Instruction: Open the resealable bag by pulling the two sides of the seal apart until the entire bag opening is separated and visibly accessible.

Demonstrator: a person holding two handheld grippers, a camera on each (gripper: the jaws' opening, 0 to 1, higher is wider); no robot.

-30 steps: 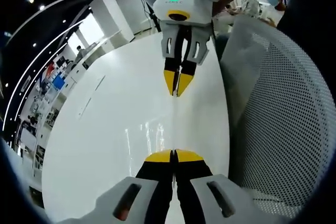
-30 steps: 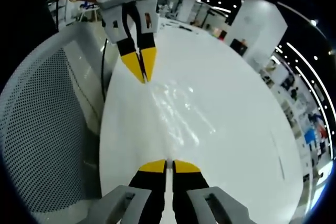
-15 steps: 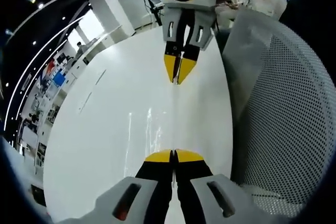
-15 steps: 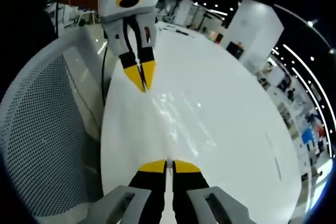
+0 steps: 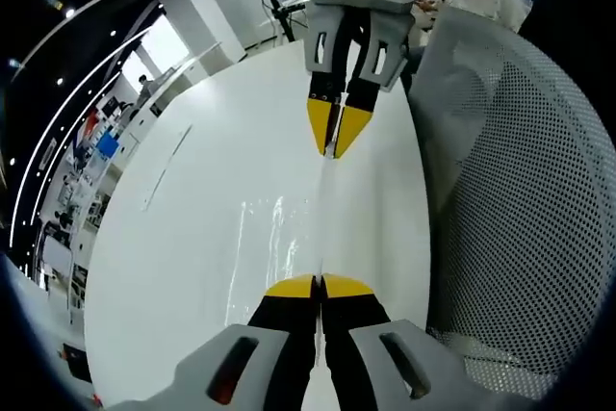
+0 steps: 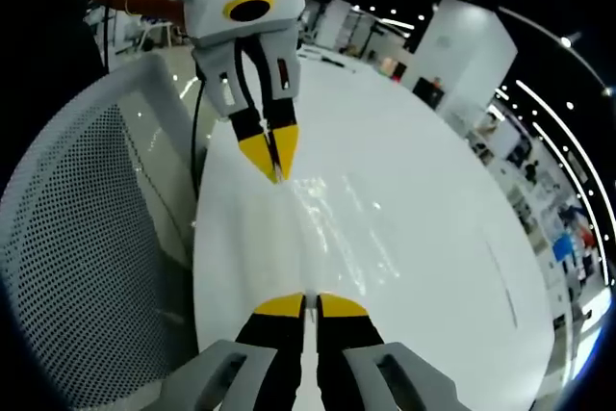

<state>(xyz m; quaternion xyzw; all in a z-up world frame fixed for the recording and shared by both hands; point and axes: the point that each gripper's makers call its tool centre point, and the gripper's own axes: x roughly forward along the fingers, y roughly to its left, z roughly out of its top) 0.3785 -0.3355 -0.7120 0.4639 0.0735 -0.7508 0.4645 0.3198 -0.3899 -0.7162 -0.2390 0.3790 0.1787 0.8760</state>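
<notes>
In the left gripper view, the left gripper (image 5: 318,285) sits at 6 o'clock, its jaws pressed together on one edge of the clear bag (image 5: 322,218). The bag hangs as a thin, glinting film running toward 12 o'clock above the white table (image 5: 192,238). At its far end the right gripper (image 5: 337,132) is clamped narrow on the opposite edge. A mesh chair (image 5: 520,199) stands at 3 o'clock.

Compared with a second ago, the opposite gripper looks larger and closer in both views, so the film between them is shorter. I judge the seal is not yet visibly parted; the pulling still lies ahead.
</notes>
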